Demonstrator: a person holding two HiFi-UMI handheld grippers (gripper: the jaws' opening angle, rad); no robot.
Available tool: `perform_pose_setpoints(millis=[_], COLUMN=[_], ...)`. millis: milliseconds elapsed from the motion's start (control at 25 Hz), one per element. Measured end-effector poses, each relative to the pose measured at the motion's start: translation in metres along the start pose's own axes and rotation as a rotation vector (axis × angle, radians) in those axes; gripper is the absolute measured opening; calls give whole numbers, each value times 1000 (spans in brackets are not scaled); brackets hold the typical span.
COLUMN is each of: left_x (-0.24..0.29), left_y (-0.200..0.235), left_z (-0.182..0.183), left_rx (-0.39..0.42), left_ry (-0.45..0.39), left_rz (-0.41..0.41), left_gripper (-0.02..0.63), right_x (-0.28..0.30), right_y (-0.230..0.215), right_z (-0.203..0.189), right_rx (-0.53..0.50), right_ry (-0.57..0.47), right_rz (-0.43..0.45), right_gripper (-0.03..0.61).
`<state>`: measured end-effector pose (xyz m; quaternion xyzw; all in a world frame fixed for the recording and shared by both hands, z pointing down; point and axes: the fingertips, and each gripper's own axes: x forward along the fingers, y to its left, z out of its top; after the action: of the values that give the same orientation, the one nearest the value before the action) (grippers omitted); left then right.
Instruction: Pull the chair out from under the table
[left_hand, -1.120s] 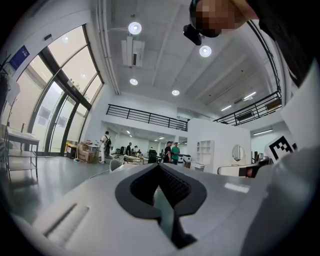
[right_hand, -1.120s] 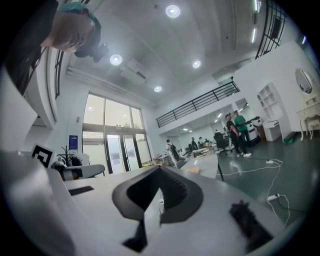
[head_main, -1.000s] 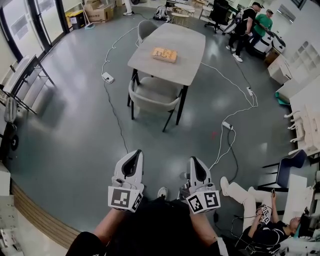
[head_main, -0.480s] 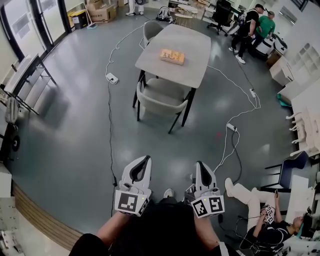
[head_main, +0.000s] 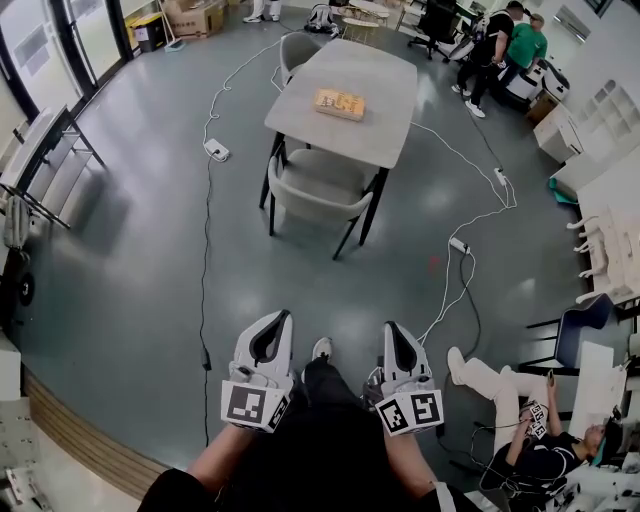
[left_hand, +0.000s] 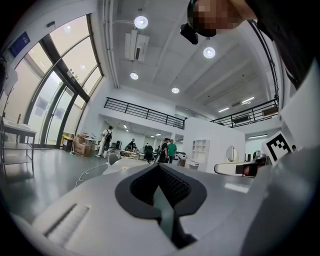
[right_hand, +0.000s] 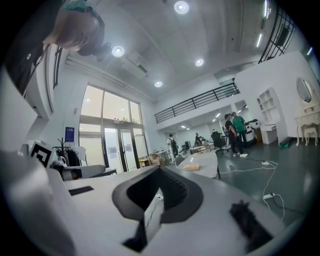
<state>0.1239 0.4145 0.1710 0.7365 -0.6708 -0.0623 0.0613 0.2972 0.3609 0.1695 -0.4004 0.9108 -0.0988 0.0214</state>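
The left gripper (head_main: 279, 320) and the right gripper (head_main: 392, 330) sit low in the head view, side by side, just in front of the person's body. Both have their jaws pressed together with nothing in them. They point flat out toward the table.

Here is what is new. A knee and a white shoe (head_main: 321, 348) now poke out between the two grippers. A moment ago the shoe was back by the body. So I think the person is taking a step to the chair. But the chair looks about as far off as before, so the pulling has not started.

Next comes a wide bit of grey floor. A thin dark cable (head_main: 204, 260) runs along it on the left, and a white cable (head_main: 446, 290) on the right. Neither one crosses the straight way ahead, but feet could catch them. A person on the floor (head_main: 495, 395) sits off to the right.

Farther on is the grey chair (head_main: 318, 190). Its seat is pushed in under the table (head_main: 385, 95) and its curved back faces us. It is well apart from both grippers. A flat wooden thing (head_main: 340, 103) lies on the table. A second chair (head_main: 293, 52) stands at the far end, and two people (head_main: 500, 45) stand way behind
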Motion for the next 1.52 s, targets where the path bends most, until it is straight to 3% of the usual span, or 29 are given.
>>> perform_pose_setpoints(millis=[440,920,1520], left_x=[38,118,203], left_y=[10,1,13], left_z=[-2,-7,-2], left_rx=[17,49,64], left_ry=[21,42,51], left_rz=[2,-7,79], left_gripper=[7,7,7], right_x=[41,103,161], right_y=[-18,-80,-157], right_z=[-2,4,14], right_rx=[35,61,76], right_ry=[-9,-11,-6], right_rz=[32,62,105], right_gripper=[15,15,15])
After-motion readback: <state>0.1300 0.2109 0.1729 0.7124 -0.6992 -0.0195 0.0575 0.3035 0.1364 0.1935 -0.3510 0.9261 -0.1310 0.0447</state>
